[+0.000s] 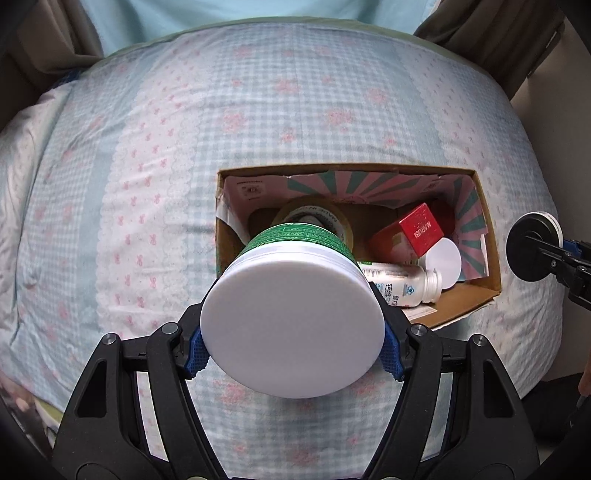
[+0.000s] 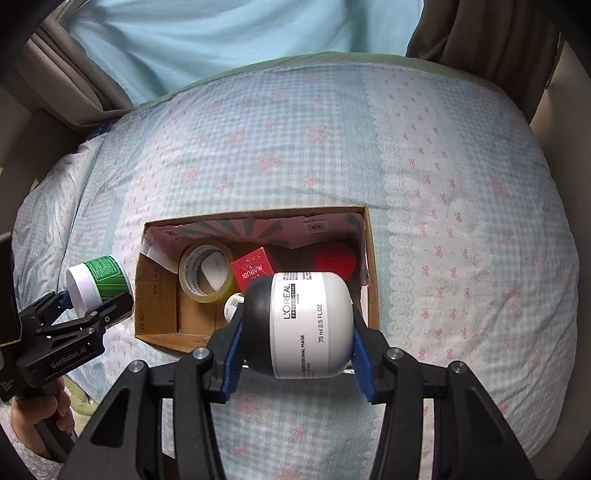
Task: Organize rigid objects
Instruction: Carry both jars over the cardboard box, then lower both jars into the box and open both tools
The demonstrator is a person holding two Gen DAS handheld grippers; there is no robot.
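Observation:
My left gripper is shut on a green jar with a white lid, held above the near left corner of an open cardboard box. The jar also shows in the right wrist view, left of the box. My right gripper is shut on a white and black L'Oreal jar, held over the box's near edge. The box holds a tape roll, a red carton, a white bottle and a red round thing.
The box sits on a bed with a blue checked quilt with pink bows. Curtains and a pale blue sheet lie beyond the bed's far edge. The right gripper with its jar shows at the right edge of the left wrist view.

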